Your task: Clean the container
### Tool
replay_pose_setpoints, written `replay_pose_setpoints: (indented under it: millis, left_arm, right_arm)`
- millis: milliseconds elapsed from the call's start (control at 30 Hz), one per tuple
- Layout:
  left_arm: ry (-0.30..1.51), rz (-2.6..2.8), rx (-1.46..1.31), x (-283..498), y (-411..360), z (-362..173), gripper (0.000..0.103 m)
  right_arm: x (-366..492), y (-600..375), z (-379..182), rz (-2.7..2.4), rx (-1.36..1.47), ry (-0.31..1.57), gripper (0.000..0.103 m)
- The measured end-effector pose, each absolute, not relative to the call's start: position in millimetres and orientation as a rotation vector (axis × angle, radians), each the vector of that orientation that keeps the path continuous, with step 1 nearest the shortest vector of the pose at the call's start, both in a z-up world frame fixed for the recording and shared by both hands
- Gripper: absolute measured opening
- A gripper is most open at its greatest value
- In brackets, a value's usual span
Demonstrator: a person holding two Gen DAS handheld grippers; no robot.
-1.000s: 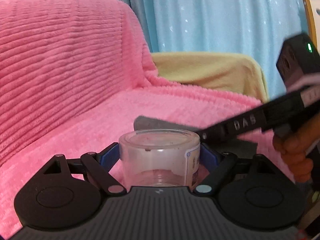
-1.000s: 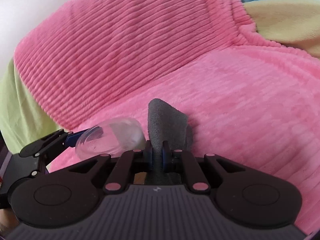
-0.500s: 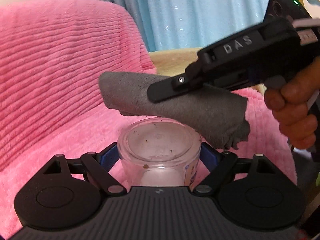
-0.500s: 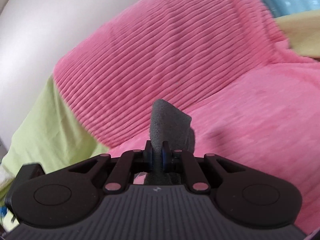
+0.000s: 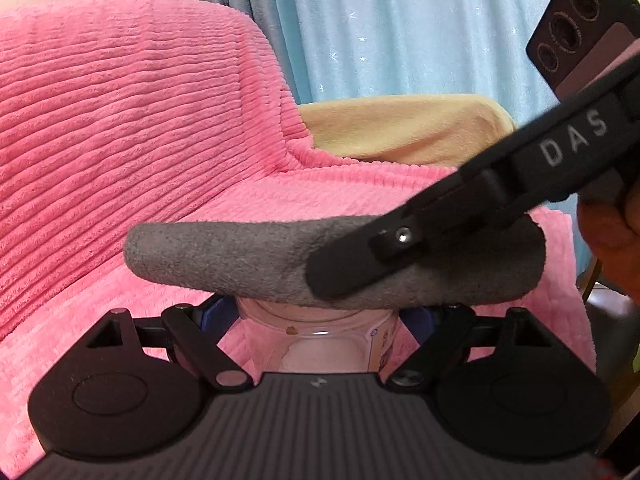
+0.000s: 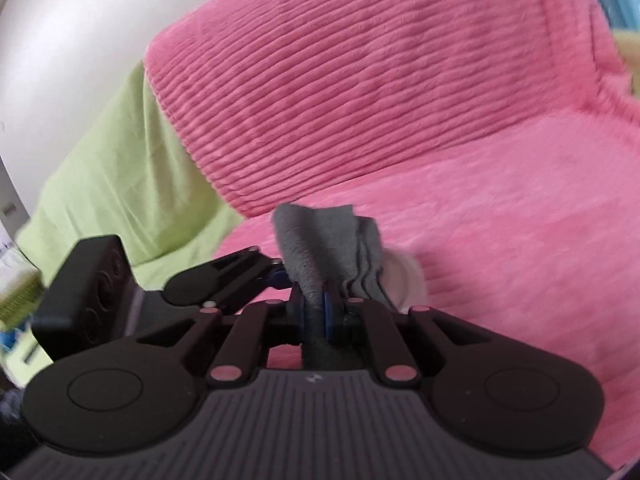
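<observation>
My left gripper (image 5: 318, 316) is shut on a clear plastic container (image 5: 320, 340) with a label on its right side and specks of dirt inside. A folded grey cloth (image 5: 248, 256) lies across the container's open mouth and hides its rim. My right gripper (image 6: 316, 312) is shut on that grey cloth (image 6: 320, 240). In the left wrist view the right gripper (image 5: 400, 256) comes in from the upper right and presses the cloth down. A sliver of the container (image 6: 404, 280) shows behind the cloth in the right wrist view.
A pink ribbed blanket (image 5: 120, 140) covers the sofa seat and back. A yellow cushion (image 5: 400, 128) and a blue curtain (image 5: 400, 28) lie beyond. A green cover (image 6: 120, 184) lies left of the pink blanket. The person's hand (image 5: 612, 232) holds the right gripper.
The right gripper has brought the cloth down from above the container onto its mouth. The container stays held in the left gripper.
</observation>
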State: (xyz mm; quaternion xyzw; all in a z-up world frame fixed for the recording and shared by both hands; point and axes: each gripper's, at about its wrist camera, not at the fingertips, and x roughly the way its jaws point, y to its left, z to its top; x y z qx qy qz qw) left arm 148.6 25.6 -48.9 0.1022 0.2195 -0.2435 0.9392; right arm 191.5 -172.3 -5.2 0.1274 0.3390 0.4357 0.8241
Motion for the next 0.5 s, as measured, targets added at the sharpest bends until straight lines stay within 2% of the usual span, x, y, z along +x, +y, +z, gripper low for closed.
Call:
replay_pose_setpoints:
  millis: [167, 300, 500]
  left_arm:
    - [0.441, -0.490, 0.216, 148.0, 23.8, -50.0, 0.085]
    - [0.437, -0.486, 0.210, 149.1, 22.6, -50.0, 0.085]
    - [0.438, -0.493, 0.198, 150.5, 25.3, -50.0, 0.085]
  right_arm:
    - [207.1, -168.0, -16.9, 0.915, 0.390, 0.725, 0.007]
    - [214.4, -159.1, -19.6, 0.820, 0.350, 0.644, 0.006]
    - [208.9, -171.4, -14.3, 0.749, 0.278, 0.622, 0.006]
